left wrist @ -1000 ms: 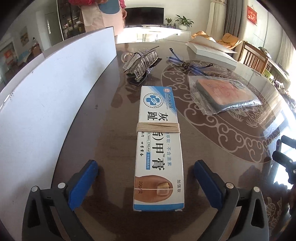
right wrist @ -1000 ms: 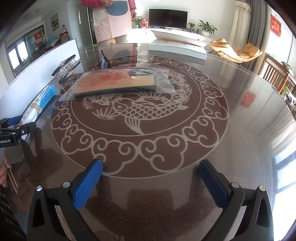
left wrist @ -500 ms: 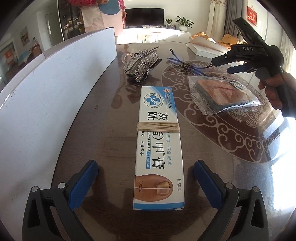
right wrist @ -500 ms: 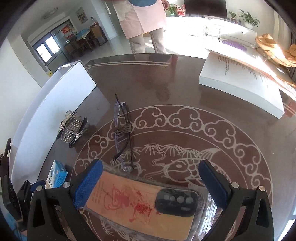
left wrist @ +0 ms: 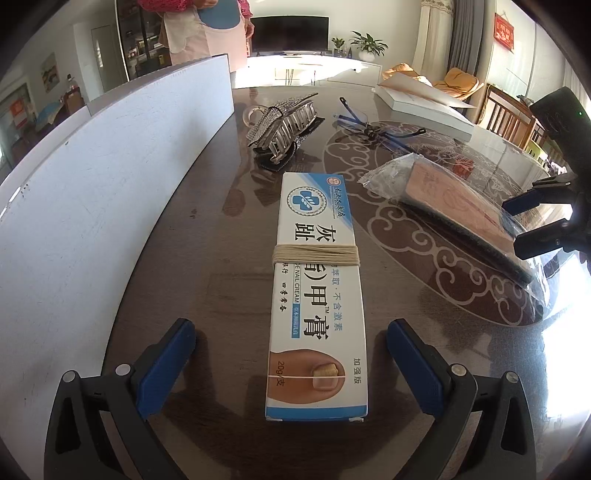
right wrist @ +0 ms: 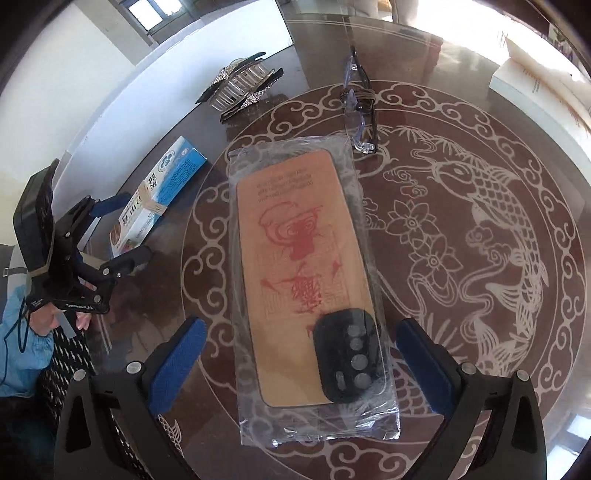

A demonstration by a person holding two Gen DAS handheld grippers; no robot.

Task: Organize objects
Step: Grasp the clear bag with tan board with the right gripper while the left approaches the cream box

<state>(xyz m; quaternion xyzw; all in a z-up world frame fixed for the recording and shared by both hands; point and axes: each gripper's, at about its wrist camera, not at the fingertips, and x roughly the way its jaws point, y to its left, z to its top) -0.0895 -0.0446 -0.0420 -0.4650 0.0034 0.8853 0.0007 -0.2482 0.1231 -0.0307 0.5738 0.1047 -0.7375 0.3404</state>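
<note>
A blue and white nail cream box [left wrist: 317,288], bound with a rubber band, lies lengthwise on the dark table. My left gripper [left wrist: 288,350] stands open with a finger on each side of the box's near end, touching nothing. A tan phone case in a clear plastic bag [right wrist: 295,221] lies on the table's fish pattern. My right gripper [right wrist: 301,343] hangs open above its near end, and its jaws straddle the bag. The left wrist view shows the right gripper [left wrist: 532,219] over the bag's [left wrist: 454,195] end. The right wrist view shows the left gripper [right wrist: 122,229] at the box [right wrist: 159,192].
A silver rhinestone hair clip [left wrist: 280,125] and folded blue glasses [left wrist: 376,125] lie farther back. A tall white panel [left wrist: 110,184] runs along the left edge. A white book [left wrist: 424,107] lies at the far right. A person in an apron [left wrist: 199,29] stands beyond the table.
My right gripper has swung over and down to sit above the bagged phone case. The left gripper and the cream box have not moved.
</note>
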